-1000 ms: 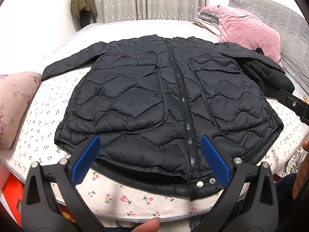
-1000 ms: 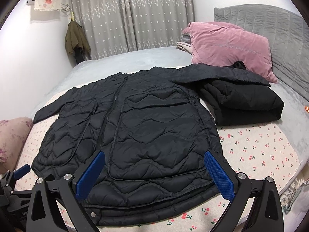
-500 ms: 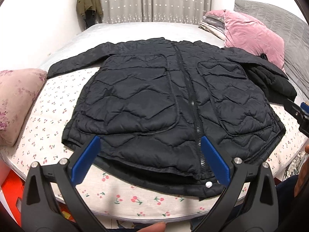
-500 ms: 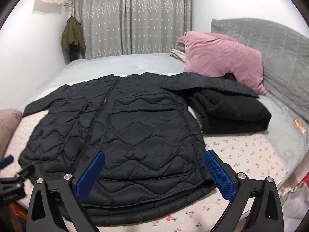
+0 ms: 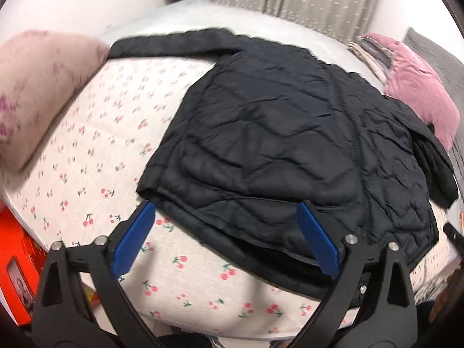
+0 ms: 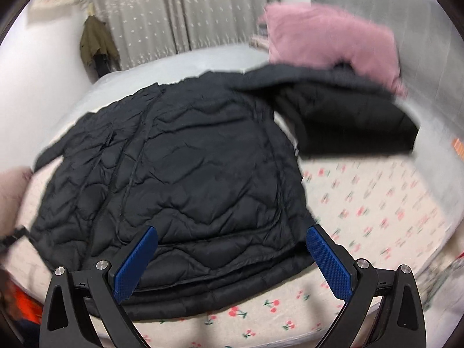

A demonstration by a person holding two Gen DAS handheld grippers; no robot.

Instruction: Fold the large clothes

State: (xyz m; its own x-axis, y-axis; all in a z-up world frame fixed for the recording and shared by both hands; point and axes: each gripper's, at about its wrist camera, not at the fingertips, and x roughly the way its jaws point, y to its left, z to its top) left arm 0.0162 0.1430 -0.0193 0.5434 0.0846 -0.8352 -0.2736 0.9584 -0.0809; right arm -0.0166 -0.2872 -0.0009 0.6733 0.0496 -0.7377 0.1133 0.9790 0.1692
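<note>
A black quilted jacket [image 5: 290, 142] lies flat, front up, on a cherry-print sheet [image 5: 110, 133]; it also shows in the right wrist view [image 6: 185, 174]. One sleeve stretches to the far left [image 5: 174, 43]. My left gripper [image 5: 226, 232] is open and empty, low over the jacket's near left hem corner. My right gripper [image 6: 232, 255] is open and empty, just above the near right part of the hem. The other sleeve [image 6: 304, 84] lies over a folded black garment [image 6: 356, 127].
A pink pillow [image 6: 330, 43] and grey headboard stand at the right. A floral pillow [image 5: 37, 87] lies at the left edge of the bed. An orange box [image 5: 14, 272] sits on the floor at the left. Curtains and a hanging green coat [image 6: 97, 43] are behind.
Both grippers have dropped and moved closer to the jacket's near hem, the left swinging toward the left corner, the right toward the right side. Both stay open. The jacket has not moved.
</note>
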